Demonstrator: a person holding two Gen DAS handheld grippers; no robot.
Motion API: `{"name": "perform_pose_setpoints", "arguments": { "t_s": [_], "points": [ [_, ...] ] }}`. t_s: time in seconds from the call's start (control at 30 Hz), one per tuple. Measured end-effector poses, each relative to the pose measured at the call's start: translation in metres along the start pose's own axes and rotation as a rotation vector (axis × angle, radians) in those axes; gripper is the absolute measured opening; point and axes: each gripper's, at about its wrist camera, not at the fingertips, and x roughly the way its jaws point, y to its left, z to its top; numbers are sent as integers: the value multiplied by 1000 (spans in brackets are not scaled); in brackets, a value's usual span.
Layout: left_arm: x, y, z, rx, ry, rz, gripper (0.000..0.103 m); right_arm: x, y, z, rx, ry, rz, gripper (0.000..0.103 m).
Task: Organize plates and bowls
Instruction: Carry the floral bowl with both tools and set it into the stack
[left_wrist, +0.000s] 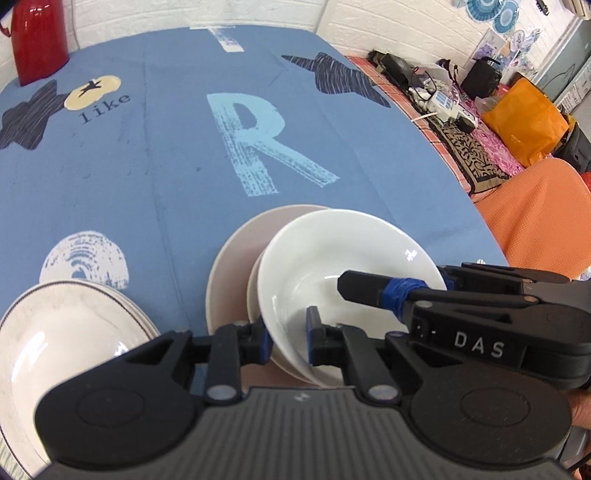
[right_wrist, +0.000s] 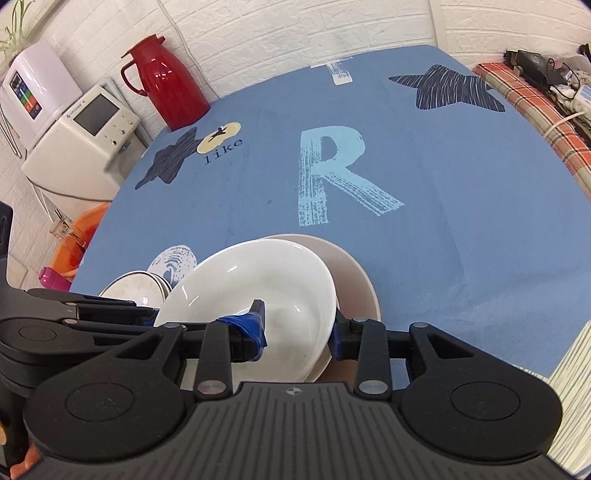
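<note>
White bowl (left_wrist: 343, 258) sits tilted on the beige plate (left_wrist: 232, 266), my left tool (left_wrist: 286, 339) and right tool (right_wrist: 297, 332) both clamped across its rim. Uneven pull could slip it, cracking the plate beneath.

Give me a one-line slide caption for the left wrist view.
Left gripper and right gripper both pinch the white bowl's rim above a beige plate.
</note>
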Motion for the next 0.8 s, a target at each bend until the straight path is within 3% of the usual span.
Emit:
{"name": "perform_pose_setpoints", "arguments": {
  "t_s": [0.13, 0.2, 0.23, 0.27, 0.43, 0.7, 0.8],
  "points": [
    [-1, 5, -1, -7, 11, -32, 13, -1, -2, -3, 14, -15, 13, 18],
    [-2, 4, -2, 6, 11, -51, 39, -2, -2, -1, 23, -16, 13, 17],
    [-3, 4, -3, 16, 12, -69, 62, -2, -3, 0, 30, -18, 16, 17],
    [-4, 2, -4, 26, 16, -97, 70, -2, -3, 0, 36, -20, 18, 17],
    [-5, -3, -4, 58, 32, -93, 70, -3, -1, 1, 36, -25, 17, 17],
    [-13, 21, 4, -72, 102, -238, 72, -2, -6, 8, 84, -33, 22, 18],
    [-18, 28, 5, -109, 130, -239, 81, 0, -8, 11, 102, -27, 21, 18]
  ]
}}
